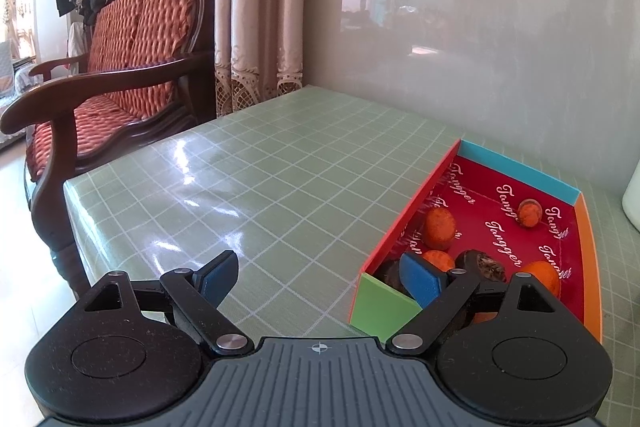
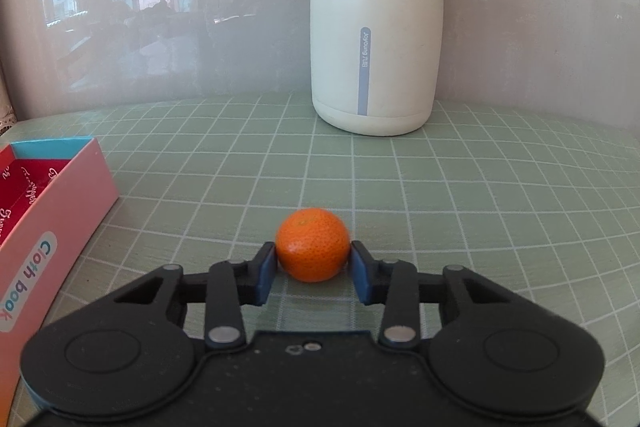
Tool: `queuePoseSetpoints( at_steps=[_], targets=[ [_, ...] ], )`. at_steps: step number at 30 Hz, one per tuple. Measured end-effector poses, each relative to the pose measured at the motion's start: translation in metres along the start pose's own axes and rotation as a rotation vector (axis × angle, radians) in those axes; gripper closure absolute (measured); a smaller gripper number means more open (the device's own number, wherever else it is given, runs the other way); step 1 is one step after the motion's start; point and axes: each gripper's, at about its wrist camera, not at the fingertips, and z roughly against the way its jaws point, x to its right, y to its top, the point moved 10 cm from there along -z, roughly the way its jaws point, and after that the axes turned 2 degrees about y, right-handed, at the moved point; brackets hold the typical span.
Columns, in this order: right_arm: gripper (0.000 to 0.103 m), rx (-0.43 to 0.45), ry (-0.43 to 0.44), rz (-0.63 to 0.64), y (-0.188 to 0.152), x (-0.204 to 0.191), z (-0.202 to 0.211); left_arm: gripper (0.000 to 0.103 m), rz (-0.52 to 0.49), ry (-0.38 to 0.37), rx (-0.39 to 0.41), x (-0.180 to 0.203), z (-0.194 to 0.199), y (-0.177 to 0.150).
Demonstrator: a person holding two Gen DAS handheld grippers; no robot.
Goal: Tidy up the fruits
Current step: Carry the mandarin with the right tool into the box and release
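A small orange tangerine (image 2: 312,245) rests on the green checked tablecloth, and my right gripper (image 2: 313,267) is shut on it, one blue pad against each side. To its left stands the colourful cardboard box (image 2: 60,203) with a red printed inside. In the left wrist view the same box (image 1: 408,211) holds several fruits: a tangerine (image 1: 440,227), a smaller one (image 1: 530,213) and a dark fruit (image 1: 482,265). My left gripper (image 1: 320,269) is open and empty, and its right finger (image 1: 420,277) hangs over the box's near green corner.
A tall white thermos jug (image 2: 376,27) stands against the wall behind the tangerine; its edge (image 1: 632,195) shows right of the box. The table's left edge (image 1: 72,211) drops off toward a wooden sofa (image 1: 120,67) with red cushions. A glossy wall bounds the far side.
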Motion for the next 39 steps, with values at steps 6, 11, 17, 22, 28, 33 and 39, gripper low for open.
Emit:
queuePoseSetpoints(
  at_steps=[6,11,17,22,28,33,39],
  targets=[
    [0.064,0.003,0.009,-0.007,0.000,0.001,0.000,0.016,0.000,-0.001,0.008,0.000,0.002,0.001],
    [0.057,0.003,0.032,-0.020,0.001,0.000,-0.002,0.016,-0.007,-0.005,0.021,0.003,0.004,0.002],
    [0.066,0.011,0.026,-0.015,0.003,0.001,-0.003,0.015,-0.006,-0.014,0.017,0.004,0.004,0.003],
    [0.067,0.012,0.069,-0.056,0.003,0.002,-0.001,0.015,0.000,-0.017,0.014,0.003,0.003,0.003],
    [0.067,0.052,0.129,-0.009,0.009,-0.022,0.016,0.015,-0.002,-0.014,0.005,0.001,0.002,0.002],
    [0.067,0.113,0.232,0.052,0.020,-0.057,0.042,0.015,0.002,-0.030,-0.025,0.000,0.000,-0.002],
    [0.067,0.151,0.325,0.119,0.029,-0.101,0.067,0.009,-0.017,-0.031,-0.011,-0.003,0.007,-0.004]
  ],
)
